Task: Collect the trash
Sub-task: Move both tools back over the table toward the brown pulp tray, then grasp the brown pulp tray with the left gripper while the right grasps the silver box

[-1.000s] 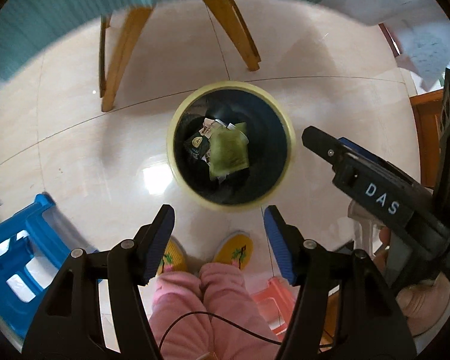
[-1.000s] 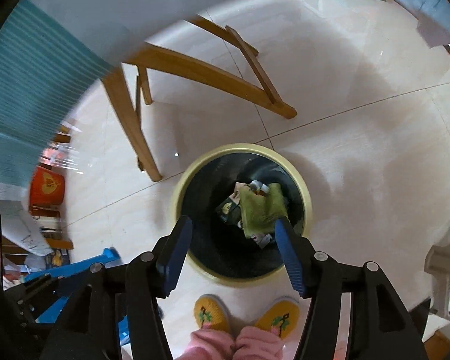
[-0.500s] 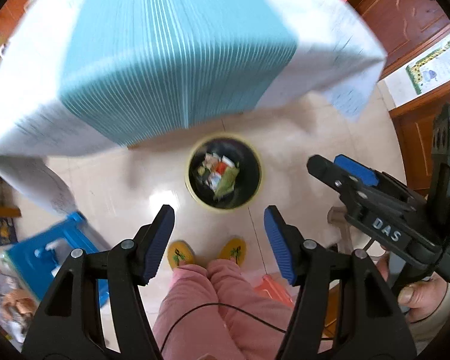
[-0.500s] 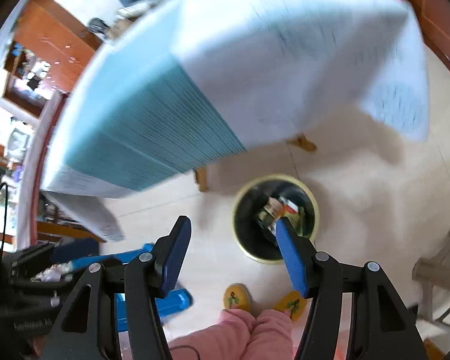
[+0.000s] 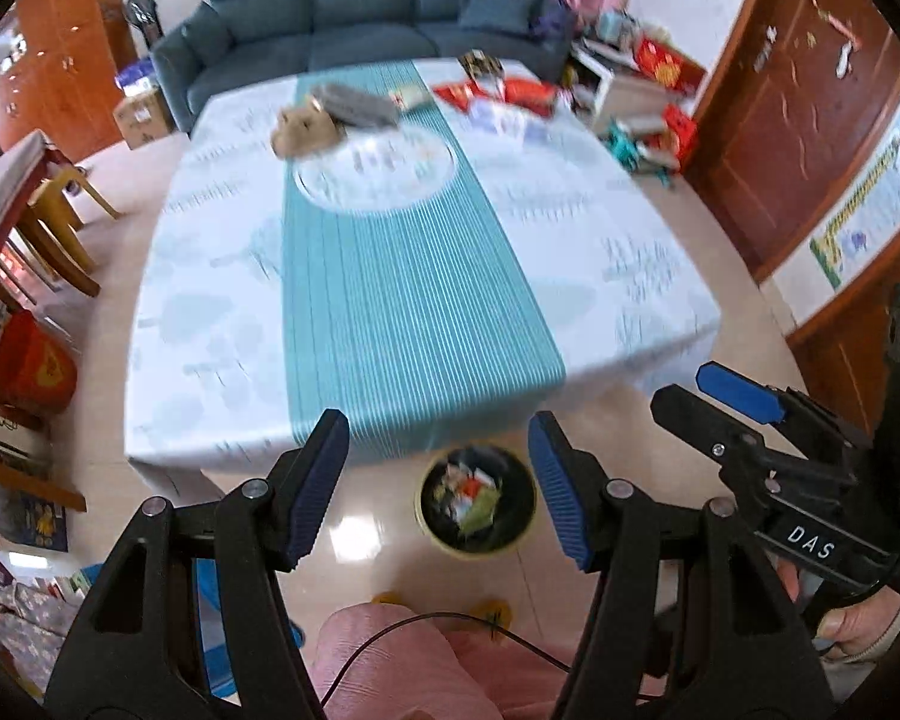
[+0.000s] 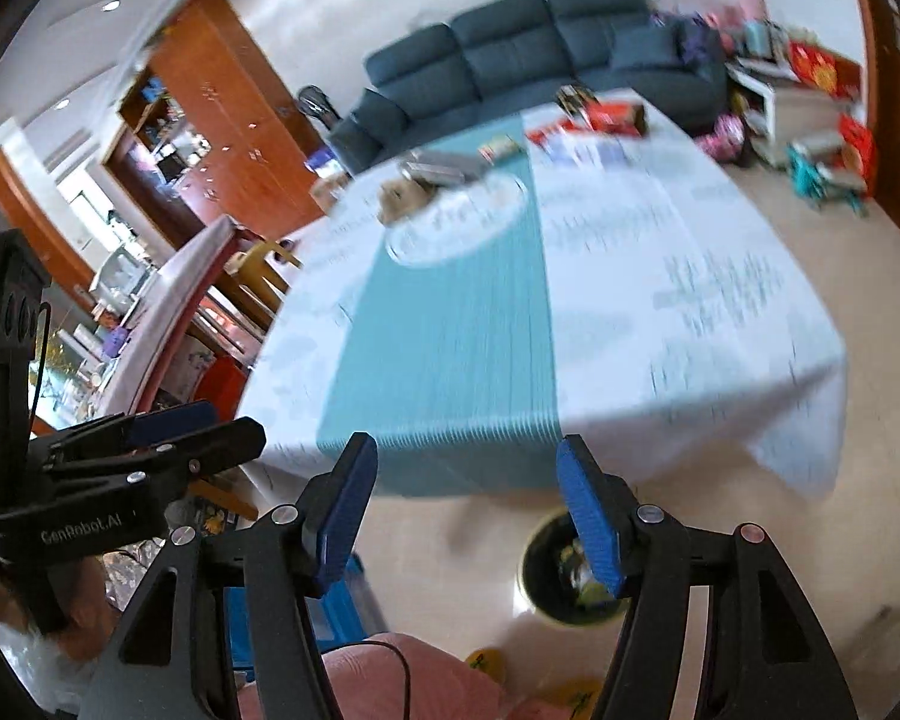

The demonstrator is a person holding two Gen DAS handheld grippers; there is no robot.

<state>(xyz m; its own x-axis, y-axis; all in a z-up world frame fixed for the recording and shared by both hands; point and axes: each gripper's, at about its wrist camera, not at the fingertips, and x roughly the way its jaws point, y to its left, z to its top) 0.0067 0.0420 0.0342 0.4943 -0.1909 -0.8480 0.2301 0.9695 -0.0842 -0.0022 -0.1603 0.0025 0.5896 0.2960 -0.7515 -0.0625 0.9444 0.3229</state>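
Left gripper: jaws apart, nothing between the pads. Past them on the floor, just off the table's near edge, stands the yellow-rimmed black trash bin, holding mixed scraps, red, white and green. Along the table's far edge lie blurred wrappers. Right gripper: jaws opening, empty; its right finger partly covers the bin.
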